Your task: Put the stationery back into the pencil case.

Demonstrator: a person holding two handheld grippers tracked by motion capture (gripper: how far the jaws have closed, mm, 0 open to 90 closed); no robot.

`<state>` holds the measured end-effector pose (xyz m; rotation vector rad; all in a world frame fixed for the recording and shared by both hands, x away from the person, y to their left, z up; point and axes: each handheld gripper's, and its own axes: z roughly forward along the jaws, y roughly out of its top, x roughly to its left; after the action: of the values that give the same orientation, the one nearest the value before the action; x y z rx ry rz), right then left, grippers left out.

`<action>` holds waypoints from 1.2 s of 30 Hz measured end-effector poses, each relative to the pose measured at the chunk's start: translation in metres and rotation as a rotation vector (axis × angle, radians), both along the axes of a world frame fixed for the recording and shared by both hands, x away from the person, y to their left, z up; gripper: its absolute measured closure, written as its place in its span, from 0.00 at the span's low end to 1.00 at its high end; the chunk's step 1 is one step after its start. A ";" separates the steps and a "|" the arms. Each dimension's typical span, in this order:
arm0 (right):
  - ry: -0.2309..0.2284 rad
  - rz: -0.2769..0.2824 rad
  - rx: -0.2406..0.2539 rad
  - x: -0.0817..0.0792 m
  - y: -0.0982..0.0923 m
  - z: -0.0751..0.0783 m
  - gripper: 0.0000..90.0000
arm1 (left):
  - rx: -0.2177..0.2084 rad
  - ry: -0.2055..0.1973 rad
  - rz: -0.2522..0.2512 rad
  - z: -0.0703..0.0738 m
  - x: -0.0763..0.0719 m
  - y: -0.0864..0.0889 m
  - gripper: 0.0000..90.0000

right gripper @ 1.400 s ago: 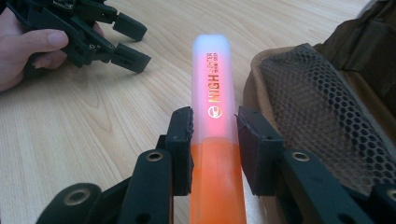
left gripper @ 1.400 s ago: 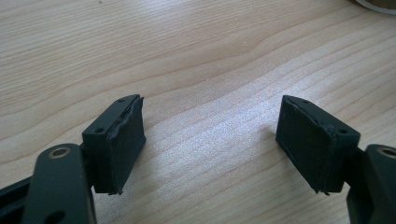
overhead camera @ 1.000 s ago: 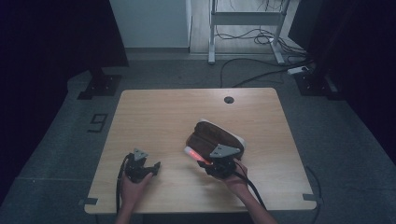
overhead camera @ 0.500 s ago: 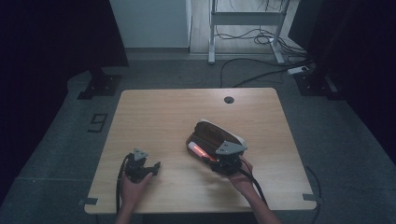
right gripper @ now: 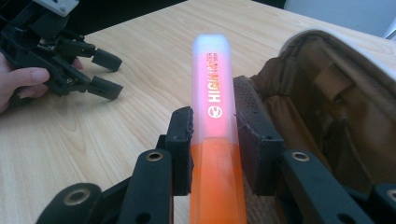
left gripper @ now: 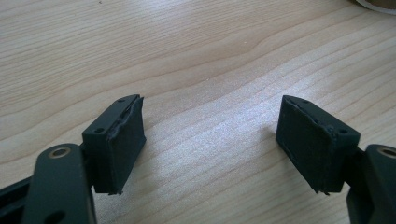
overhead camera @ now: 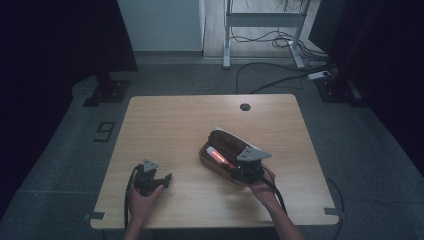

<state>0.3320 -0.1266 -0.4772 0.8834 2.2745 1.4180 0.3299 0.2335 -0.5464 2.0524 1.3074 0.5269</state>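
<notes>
- At the left of the high view, the left gripper (overhead camera: 161,180) rests low on the wooden table (overhead camera: 170,125), near the front edge, held in the person's left hand (overhead camera: 141,199), with a black cable looping back from it.
- Its jaws stand spread wide apart; the left gripper view looks between the two black pads (left gripper: 123,140) and finds bare wood grain, with nothing between them.
- To the right, well apart from it, lies the brown pencil case (overhead camera: 222,145), open on the table, and the right gripper (overhead camera: 239,170) sits at its near end with the grey three-cornered plate on top, held in the right hand (overhead camera: 261,189).
- The right gripper pinches the highlighter (right gripper: 215,140): both pads press on its sides about halfway along.
- The highlighter is a flat-sided pen with an orange body below the grip and a frosted, see-through cap above it that glows pink-orange; the word "HIGHLIGHTER" runs lengthwise along it.
- It points away from the jaws, just beside the pencil case's open mouth, whose tan lining and mesh pocket show at the right.
- The high view gives the highlighter as a small orange streak (overhead camera: 219,155) over the case; the lettering, the cap and the pads' hold are legible in the right gripper view.
- The right gripper view also catches the left gripper (right gripper: 100,74) far off at its upper left, jaws apart.
</notes>
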 end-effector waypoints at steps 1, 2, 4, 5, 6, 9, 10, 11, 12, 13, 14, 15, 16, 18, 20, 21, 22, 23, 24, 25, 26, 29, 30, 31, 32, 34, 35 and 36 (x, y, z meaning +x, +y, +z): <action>-0.003 -0.002 0.001 0.001 -0.001 0.000 0.73 | 0.000 0.000 0.000 0.000 0.000 0.000 0.26; -0.001 -0.006 0.004 0.001 -0.003 0.001 0.73 | 0.000 0.000 0.000 0.000 0.000 0.000 0.26; -0.002 -0.013 0.007 0.003 -0.005 0.001 0.73 | 0.000 0.000 0.001 0.000 0.000 0.000 0.26; -0.002 -0.013 0.007 0.003 -0.005 0.001 0.73 | 0.000 0.000 0.001 0.000 0.000 0.000 0.26; -0.004 -0.015 0.008 0.004 -0.006 0.001 0.73 | 0.000 0.000 0.000 0.000 0.000 0.000 0.26; -0.008 -0.025 0.008 0.007 -0.011 0.002 0.73 | 0.000 0.000 0.000 0.000 0.000 0.000 0.26; -0.006 -0.029 0.013 0.008 -0.012 0.002 0.73 | 0.000 0.000 0.000 0.000 0.000 0.000 0.26; -0.005 -0.032 0.014 0.010 -0.014 0.003 0.73 | 0.000 0.000 0.000 0.000 0.000 0.000 0.26; -0.005 -0.035 0.015 0.011 -0.016 0.003 0.73 | 0.000 0.000 0.000 0.000 0.000 0.000 0.26; -0.003 -0.039 0.017 0.012 -0.017 0.003 0.73 | 0.000 0.000 0.000 0.000 0.000 0.000 0.26; -0.003 -0.039 0.017 0.012 -0.017 0.003 0.73 | 0.000 0.000 0.000 0.000 0.000 0.000 0.26; -0.004 -0.046 0.022 0.014 -0.021 0.003 0.73 | 0.000 0.000 0.001 0.000 0.000 0.000 0.26; -0.004 -0.046 0.022 0.014 -0.021 0.003 0.73 | 0.000 0.000 0.001 0.000 0.000 0.000 0.26; -0.004 -0.050 0.022 0.016 -0.023 0.003 0.73 | 0.000 0.000 0.000 0.000 0.000 0.000 0.26; -0.007 -0.052 0.018 0.017 -0.025 0.003 0.73 | 0.000 0.000 0.000 0.000 0.000 0.000 0.26; -0.008 -0.052 0.018 0.018 -0.026 0.003 0.73 | 0.000 0.000 0.000 0.000 0.000 0.000 0.26; -0.009 -0.052 0.015 0.019 -0.026 0.003 0.73 | 0.000 0.000 0.000 0.000 0.000 0.000 0.26; -0.011 -0.054 0.015 0.020 -0.026 0.003 0.73 | 0.000 0.000 0.000 0.000 0.000 0.000 0.26; -0.011 -0.054 0.015 0.021 -0.027 0.003 0.73 | 0.000 0.000 0.000 0.000 0.000 0.000 0.26; -0.012 -0.055 0.013 0.022 -0.028 0.003 0.73 | 0.000 0.000 0.000 0.000 0.000 0.000 0.26; -0.012 -0.055 0.013 0.022 -0.028 0.003 0.73 | 0.000 0.000 0.000 0.000 0.000 0.000 0.26; -0.010 -0.060 0.010 0.025 -0.031 0.001 0.73 | 0.000 0.000 0.000 0.000 0.000 0.000 0.26; -0.010 -0.060 0.010 0.025 -0.031 0.001 0.73 | 0.000 0.000 0.000 0.000 0.000 0.000 0.26; -0.010 -0.062 0.010 0.026 -0.031 0.001 0.73 | 0.000 0.000 0.000 0.000 0.000 0.000 0.26; -0.011 -0.065 0.010 0.026 -0.032 0.001 0.73 | 0.000 0.000 0.000 0.000 0.000 0.000 0.26; -0.009 -0.069 0.012 0.027 -0.033 0.001 0.73 | 0.000 0.000 0.000 0.000 0.000 0.000 0.26; -0.010 -0.069 0.011 0.027 -0.034 0.001 0.73 | -0.001 0.000 0.000 0.000 0.000 0.000 0.26; -0.010 -0.069 0.011 0.027 -0.034 0.001 0.73 | -0.001 0.000 0.000 0.000 0.000 0.000 0.26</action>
<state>0.3592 -0.1604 -0.4761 0.9463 2.2088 1.4036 0.3298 0.2334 -0.5464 2.0516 1.3076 0.5268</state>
